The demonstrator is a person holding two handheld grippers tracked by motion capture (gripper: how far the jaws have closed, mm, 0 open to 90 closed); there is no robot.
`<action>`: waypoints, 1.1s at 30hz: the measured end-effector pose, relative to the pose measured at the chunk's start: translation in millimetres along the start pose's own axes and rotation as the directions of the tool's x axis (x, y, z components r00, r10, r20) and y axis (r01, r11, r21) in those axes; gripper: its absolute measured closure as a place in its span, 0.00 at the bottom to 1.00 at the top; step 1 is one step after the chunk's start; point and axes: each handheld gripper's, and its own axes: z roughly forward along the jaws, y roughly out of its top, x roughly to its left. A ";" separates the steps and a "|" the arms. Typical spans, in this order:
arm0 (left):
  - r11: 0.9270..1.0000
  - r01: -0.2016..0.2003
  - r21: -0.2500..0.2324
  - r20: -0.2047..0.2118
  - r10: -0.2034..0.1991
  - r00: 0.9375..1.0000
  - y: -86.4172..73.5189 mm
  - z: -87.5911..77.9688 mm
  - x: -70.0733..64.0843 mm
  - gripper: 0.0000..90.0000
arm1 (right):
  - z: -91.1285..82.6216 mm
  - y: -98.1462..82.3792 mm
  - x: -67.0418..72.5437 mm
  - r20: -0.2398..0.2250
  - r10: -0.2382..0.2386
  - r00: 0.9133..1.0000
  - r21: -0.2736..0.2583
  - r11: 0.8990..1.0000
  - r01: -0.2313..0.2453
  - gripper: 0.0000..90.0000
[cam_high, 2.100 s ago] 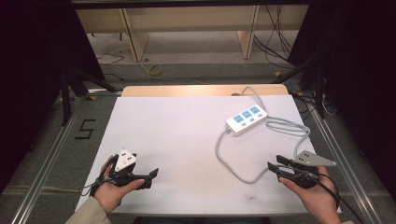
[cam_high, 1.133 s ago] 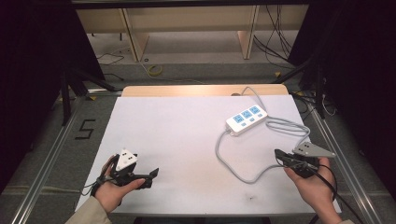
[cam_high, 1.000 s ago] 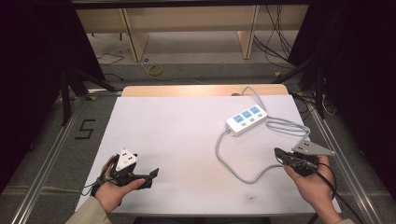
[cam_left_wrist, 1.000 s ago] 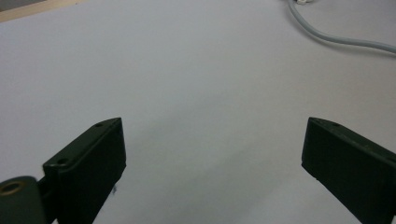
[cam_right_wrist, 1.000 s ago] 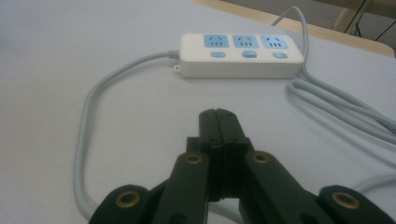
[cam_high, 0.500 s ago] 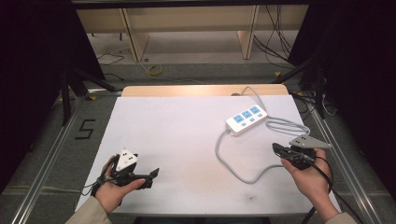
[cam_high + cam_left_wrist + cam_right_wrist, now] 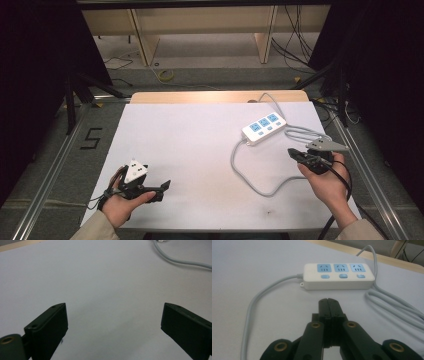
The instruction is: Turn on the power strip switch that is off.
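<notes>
A white power strip (image 7: 263, 128) (image 7: 338, 276) with three blue sockets and three blue switches lies at the table's right rear. Its grey cable (image 7: 250, 175) (image 7: 252, 312) loops toward the front. My right gripper (image 7: 293, 154) (image 7: 329, 302) hovers just in front of the strip, pointing at it, jaws pressed together with nothing between them. My left gripper (image 7: 164, 186) (image 7: 113, 325) rests near the front left of the table, its jaws wide apart over bare white surface.
The white table (image 7: 190, 145) has a wooden strip along its far edge (image 7: 215, 96). More grey cable (image 7: 305, 132) coils to the right of the strip. Metal rails (image 7: 55, 165) flank the table, and wooden shelving (image 7: 200, 30) stands behind it.
My right hand has moved forward and slightly up toward the power strip, jaws staying shut. The left hand has kept still.
</notes>
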 end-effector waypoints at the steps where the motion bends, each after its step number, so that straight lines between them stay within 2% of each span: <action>1: 1.000 -0.001 0.000 0.000 0.001 1.000 0.0 -0.1 0.0 0.07 | 0.9 0.6 -0.2 0.001 0.001 1.000 0.001 1.000 -0.001 1.00; 33: 1.000 -0.013 0.008 0.002 0.013 1.000 0.1 -0.2 0.2 0.08 | 23.4 19.7 -9.3 0.012 0.000 1.000 0.036 0.999 -0.001 1.00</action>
